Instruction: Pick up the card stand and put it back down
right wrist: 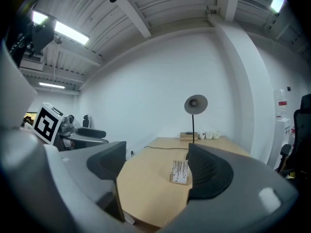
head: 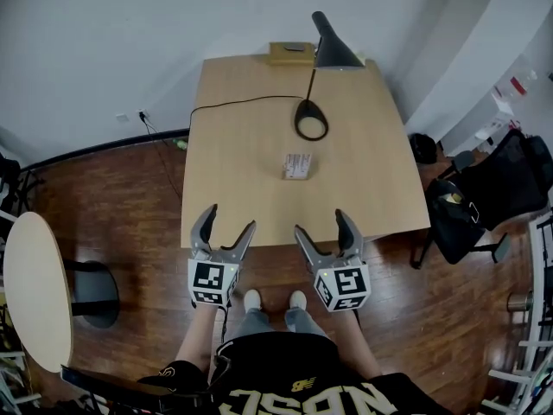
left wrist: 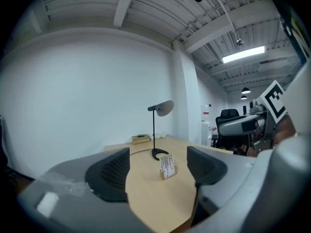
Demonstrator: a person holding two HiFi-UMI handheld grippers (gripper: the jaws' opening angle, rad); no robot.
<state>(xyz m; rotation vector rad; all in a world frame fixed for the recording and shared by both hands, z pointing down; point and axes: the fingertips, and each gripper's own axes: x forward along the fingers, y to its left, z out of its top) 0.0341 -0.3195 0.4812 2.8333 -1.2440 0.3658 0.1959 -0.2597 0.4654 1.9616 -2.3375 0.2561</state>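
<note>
Both of your grippers hang at the near edge of the wooden table (head: 251, 145), and neither has anything in its grasp. The left gripper (head: 230, 219) has its jaws spread wide, with only bare tabletop between them. The right gripper (head: 321, 223) is spread much the same and is just as empty.

The card stand (head: 296, 166) sits near the middle of the table, upright on its wooden base, well apart from both grippers and straight ahead of you. Just beyond it stands the base of the black desk lamp (head: 311, 118), close to the stand but not touching it.

The stand lies forward and slightly to the right of your midline, so I judge the right gripper to be the nearer one. In the right gripper view the stand (right wrist: 180, 172) shows just inside the right-hand jaw, so that gripper needs a small shift to the right to centre it. In the left gripper view it (left wrist: 167, 166) falls between the jaws, towards the right-hand one, but farther off.

The cards appear to stand in rows, with their edges turned to the right gripper. I cannot tell the base's long axis for certain from here. My advice is to go forward with the right gripper and keep clear of the lamp base.
</note>
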